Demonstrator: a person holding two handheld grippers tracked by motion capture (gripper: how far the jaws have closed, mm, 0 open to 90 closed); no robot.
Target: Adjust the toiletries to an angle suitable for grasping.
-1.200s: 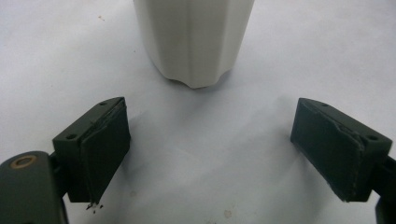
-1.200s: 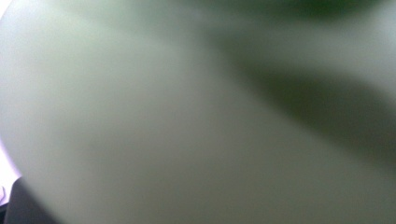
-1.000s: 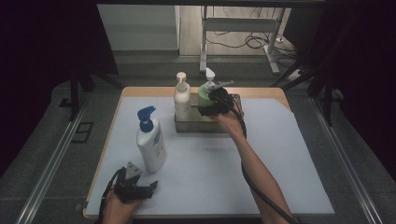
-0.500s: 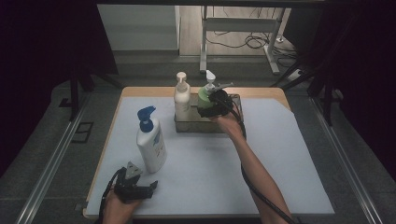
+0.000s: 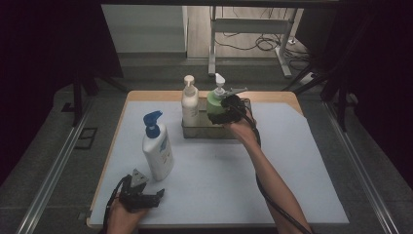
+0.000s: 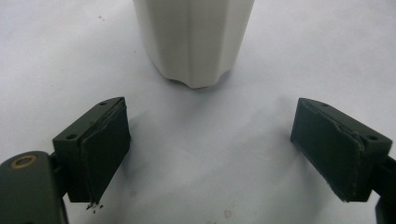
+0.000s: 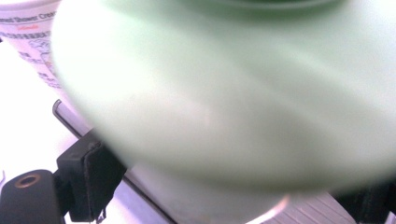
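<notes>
A green pump bottle (image 5: pixel 214 104) stands upright at the right end of a grey tray (image 5: pixel 204 132) at the back of the table. My right gripper (image 5: pixel 228 111) is shut on it from the right side. In the right gripper view the green bottle (image 7: pixel 233 93) is blurred and spans the gap between the jaws of my right gripper (image 7: pixel 231 186). A white bottle with a blue pump (image 5: pixel 157 146) stands at the front left. Just short of it, my left gripper (image 5: pixel 146 189) is open. In the left gripper view the white bottle's base (image 6: pixel 194 42) lies beyond my left gripper (image 6: pixel 222 140), apart from it.
A cream pump bottle (image 5: pixel 189 105) stands in the tray's left end, close beside the green one; its label (image 7: pixel 28 42) appears in the right gripper view, with the tray rim (image 7: pixel 140 196) below. A pale sheet (image 5: pixel 292 165) covers the table.
The right gripper and the green bottle have sunk slightly toward the tray. The left gripper and the white bottle have not moved.
</notes>
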